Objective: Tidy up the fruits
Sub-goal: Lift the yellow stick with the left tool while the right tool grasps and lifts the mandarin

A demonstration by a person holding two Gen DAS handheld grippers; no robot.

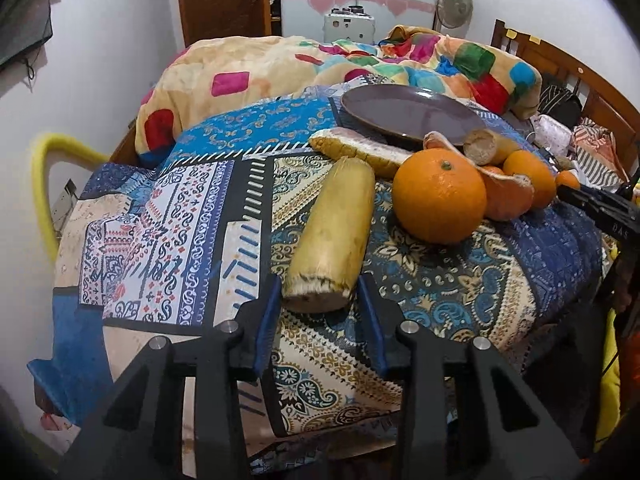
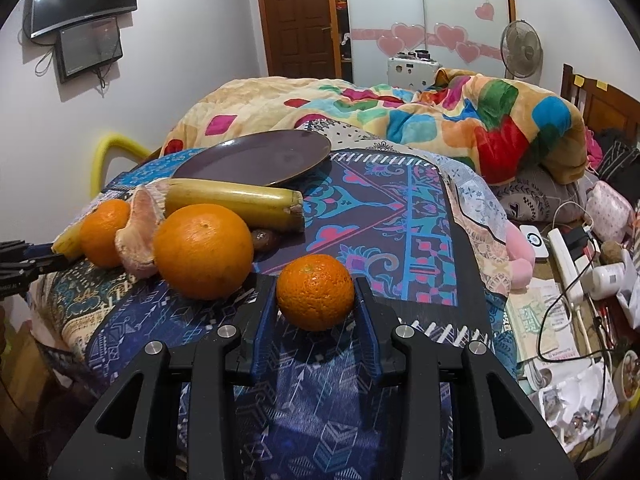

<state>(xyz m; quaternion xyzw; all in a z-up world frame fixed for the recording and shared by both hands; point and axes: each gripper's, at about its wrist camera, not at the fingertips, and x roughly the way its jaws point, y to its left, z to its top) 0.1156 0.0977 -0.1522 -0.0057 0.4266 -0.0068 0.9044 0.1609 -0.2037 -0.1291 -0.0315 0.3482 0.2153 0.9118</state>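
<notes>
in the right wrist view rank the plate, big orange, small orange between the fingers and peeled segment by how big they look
1. plate
2. big orange
3. small orange, though it is nearest the camera, which inflates it
4. peeled segment, close to the small orange in apparent size

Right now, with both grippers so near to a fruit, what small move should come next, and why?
Probably close the right gripper on the small orange: it sits between the open fingers, with small gaps on both sides. The brown plate behind is empty. The left gripper is open around the banana end.
</notes>
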